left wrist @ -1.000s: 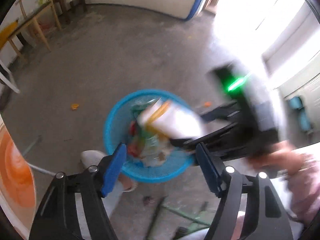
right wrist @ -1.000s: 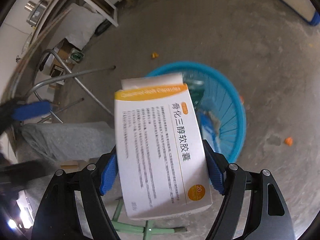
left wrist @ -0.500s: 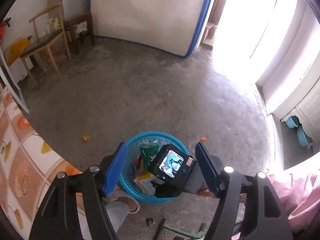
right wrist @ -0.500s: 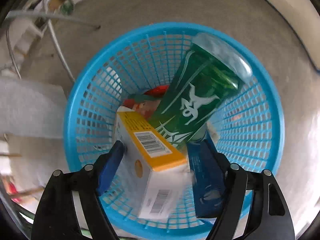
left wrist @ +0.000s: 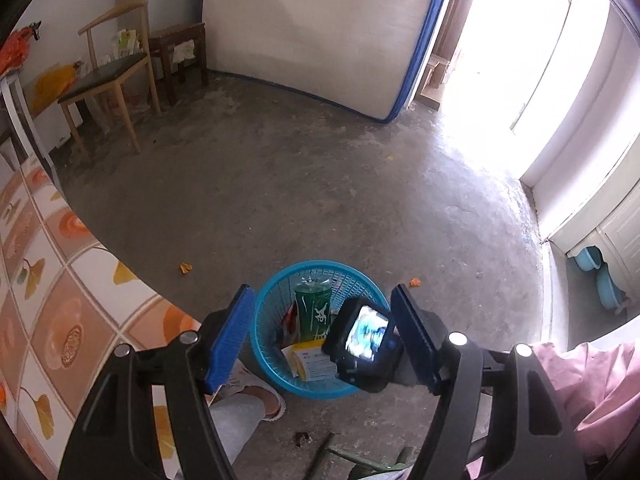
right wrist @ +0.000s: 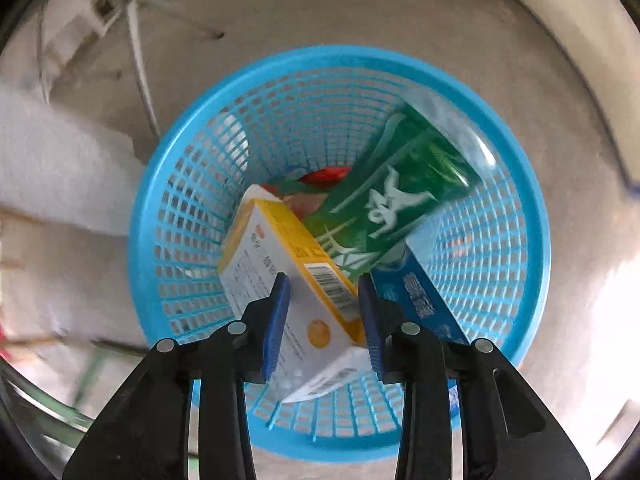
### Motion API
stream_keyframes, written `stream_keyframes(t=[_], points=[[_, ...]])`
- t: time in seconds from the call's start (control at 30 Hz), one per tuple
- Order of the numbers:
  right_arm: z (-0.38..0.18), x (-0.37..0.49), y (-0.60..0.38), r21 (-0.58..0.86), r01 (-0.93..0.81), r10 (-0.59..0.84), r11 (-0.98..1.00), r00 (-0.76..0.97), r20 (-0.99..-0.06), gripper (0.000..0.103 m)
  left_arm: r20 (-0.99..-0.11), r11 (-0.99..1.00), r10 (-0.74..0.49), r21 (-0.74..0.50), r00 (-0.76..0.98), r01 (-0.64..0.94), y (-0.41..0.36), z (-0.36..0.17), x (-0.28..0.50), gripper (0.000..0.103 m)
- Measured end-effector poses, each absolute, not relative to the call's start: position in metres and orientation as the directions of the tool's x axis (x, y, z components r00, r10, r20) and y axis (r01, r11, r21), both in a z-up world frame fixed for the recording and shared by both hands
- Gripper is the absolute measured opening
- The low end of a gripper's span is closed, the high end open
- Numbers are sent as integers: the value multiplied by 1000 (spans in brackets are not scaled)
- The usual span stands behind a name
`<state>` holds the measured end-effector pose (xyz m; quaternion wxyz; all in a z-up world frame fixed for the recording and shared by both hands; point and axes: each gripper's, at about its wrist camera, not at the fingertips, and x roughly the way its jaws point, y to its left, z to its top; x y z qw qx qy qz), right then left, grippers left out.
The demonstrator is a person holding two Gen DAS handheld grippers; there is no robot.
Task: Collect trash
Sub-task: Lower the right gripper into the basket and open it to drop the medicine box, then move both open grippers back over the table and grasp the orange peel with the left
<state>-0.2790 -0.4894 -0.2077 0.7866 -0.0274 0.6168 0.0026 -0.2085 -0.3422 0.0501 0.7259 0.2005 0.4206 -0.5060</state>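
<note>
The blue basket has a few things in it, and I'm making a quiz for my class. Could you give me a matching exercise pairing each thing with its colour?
Things:
1. basket
2. bottle
3. box
4. wrapper

Colours:
A. white and yellow
B. red
C. light blue
D. green

Pairs: 1-C, 2-D, 3-A, 4-B

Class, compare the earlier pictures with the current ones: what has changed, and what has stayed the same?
The right tongs carried the white-and-orange box down into the blue basket and let go; their jaws are closing above it. The left tongs stay open and empty. The green bottle stays in the basket.
</note>
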Motion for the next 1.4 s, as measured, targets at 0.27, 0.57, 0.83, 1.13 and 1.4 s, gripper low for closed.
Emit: stream_keyframes(t=[0.27, 0.57, 0.83, 1.13, 1.4], points=[[-206, -273, -500, 9, -39, 19, 999, 260, -966, 46, -802, 446, -573, -130, 171, 885, -316, 66, -203, 68], [-76, -284, -522, 193, 18, 159, 981, 496, -853, 70, -700, 631, -660, -322, 271, 705, -192, 126, -136, 78], [5, -276, -536, 351, 55, 232, 935, 654, -720, 78, -829, 926, -238, -37, 506, 376, -81, 55, -23, 82], [49, -260, -510, 417, -47, 325, 908, 709, -626, 78, -830, 944, -156, 34, 536, 328, -68, 5, -10, 61], [83, -231, -474, 470, -149, 421, 870, 722, -549, 78, -806, 953, -165, 19, 568, 303, -52, 8, -19, 17]])
